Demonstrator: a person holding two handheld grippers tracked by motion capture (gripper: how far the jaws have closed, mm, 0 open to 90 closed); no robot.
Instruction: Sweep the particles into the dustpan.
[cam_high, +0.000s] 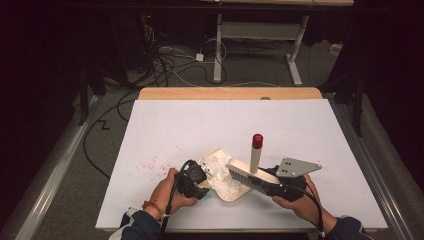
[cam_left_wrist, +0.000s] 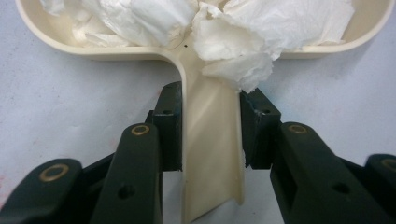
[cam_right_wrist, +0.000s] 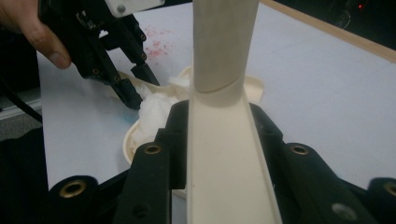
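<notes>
Near the counter's (cam_high: 165, 125) front edge, left hand-held gripper (cam_left_wrist: 210, 121) clamps the dustpan (cam_left_wrist: 212, 154) by its handle, steadying it. Right hand-held gripper (cam_right_wrist: 219, 135) grips the brush (cam_high: 248, 175), bristles at the pan's mouth, apparently to sweep crumpled tissue (cam_left_wrist: 238, 42) inside.

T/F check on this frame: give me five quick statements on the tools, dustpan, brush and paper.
1. The left tool is clamped on the cream plastic dustpan's handle. True.
2. The dustpan holds crumpled white tissue paper. True.
3. The right tool is open and holds nothing. False: it is shut on the cream hand brush, gripped by its flat cream back.
4. The brush handle's tip is blue. False: it is red.
5. The red specks lie inside the dustpan. False: they lie on the white table, beside it.
</notes>
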